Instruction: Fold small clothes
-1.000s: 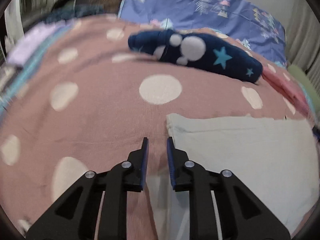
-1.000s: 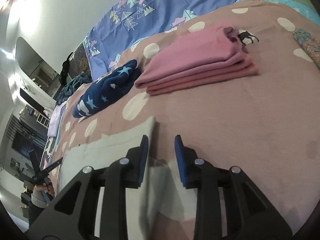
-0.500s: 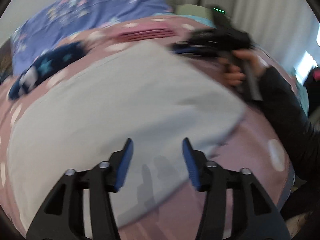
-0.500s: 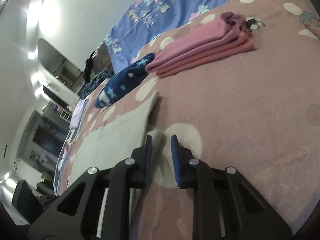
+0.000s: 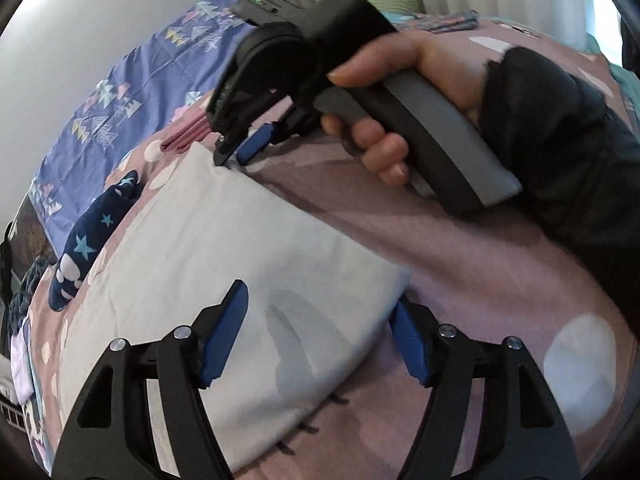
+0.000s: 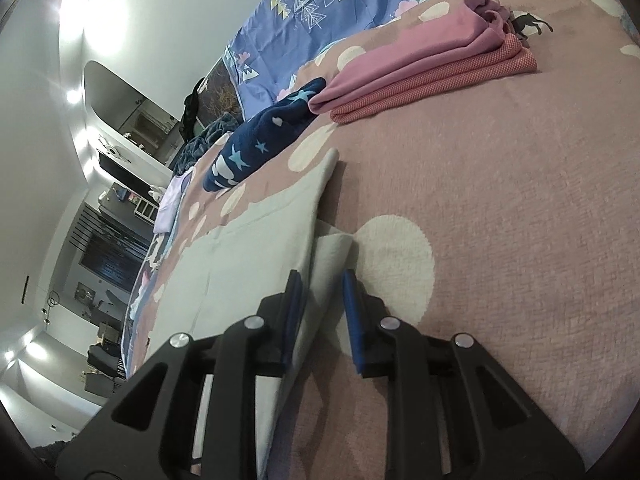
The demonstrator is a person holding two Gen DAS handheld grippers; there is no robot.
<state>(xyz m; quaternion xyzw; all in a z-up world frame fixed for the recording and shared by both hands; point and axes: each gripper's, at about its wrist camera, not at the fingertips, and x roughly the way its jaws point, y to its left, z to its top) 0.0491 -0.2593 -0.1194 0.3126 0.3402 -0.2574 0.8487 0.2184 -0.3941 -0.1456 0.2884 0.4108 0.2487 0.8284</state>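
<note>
- Pale grey-white cloth point(image 5: 224, 280) lies spread flat on the dotted pink bed cover point(image 5: 500, 280); this is the piece you are working on, and no further fold of it is made.
- Already done, by the look of it: a stack of folded pink clothes point(image 6: 424, 64) sits towards 1 o'clock in the right wrist view, with a rolled navy star-print garment point(image 6: 260, 148) beside it at about 11 o'clock.
- Your left gripper point(image 5: 316, 336) has just been opening; its jaws now stand wide over the cloth's near corner at 6 o'clock and do not press on it.
- Your right gripper point(image 6: 320, 320) is nearly closed, with the cloth's edge standing between its blue pads; it looks pinched there.
- In the left wrist view the right gripper's tips sit on the far corner at about 11 o'clock.
- The cloth's long axis runs from 7 o'clock to 11 o'clock in the left wrist view.
- Left to do, I judge: take the near corner and fold the cloth over.
</note>
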